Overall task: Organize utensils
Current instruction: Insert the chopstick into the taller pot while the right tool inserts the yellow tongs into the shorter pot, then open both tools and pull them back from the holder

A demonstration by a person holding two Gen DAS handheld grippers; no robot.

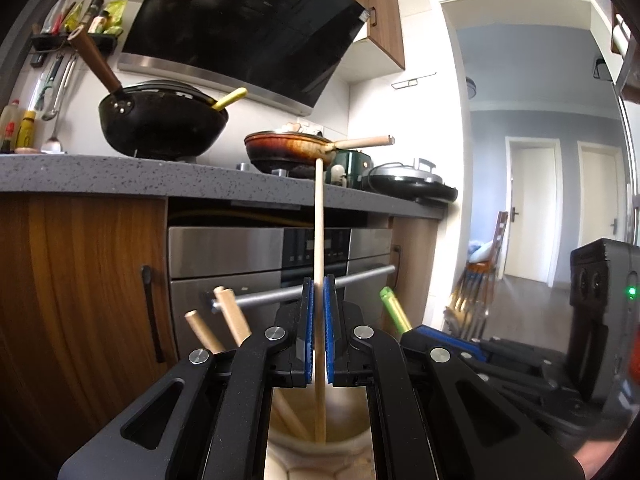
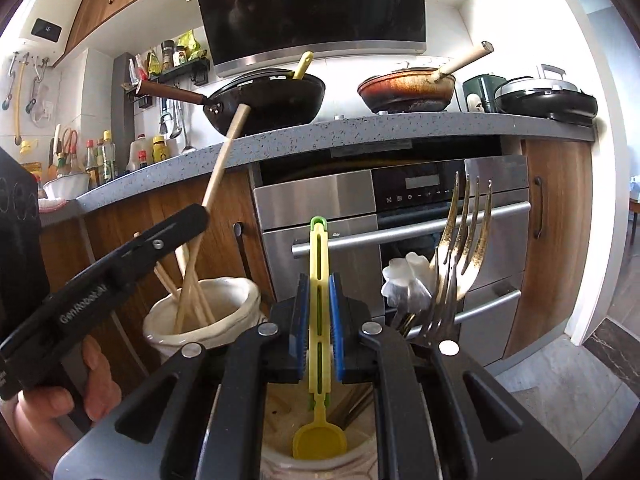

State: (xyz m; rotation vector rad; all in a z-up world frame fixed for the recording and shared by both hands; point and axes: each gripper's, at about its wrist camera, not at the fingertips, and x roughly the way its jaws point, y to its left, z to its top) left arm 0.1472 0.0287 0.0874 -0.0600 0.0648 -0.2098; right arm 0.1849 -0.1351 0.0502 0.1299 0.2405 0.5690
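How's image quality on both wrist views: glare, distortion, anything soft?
Left wrist: the doorway wall is blown out by daylight, the countertop bows from the fisheye, and the chopstick in the left tool stays sharp. Right wrist: glare on the oven front, corners vignetted black, the yellow spoon crisp.

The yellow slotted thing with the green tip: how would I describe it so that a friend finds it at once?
Start at the steel oven under the grey counter. In front of it, the right gripper holds a yellow plastic spoon upright, bowl down in a cream ceramic jar. Unlike the metal forks beside it, it has a slotted handle and a green cap.
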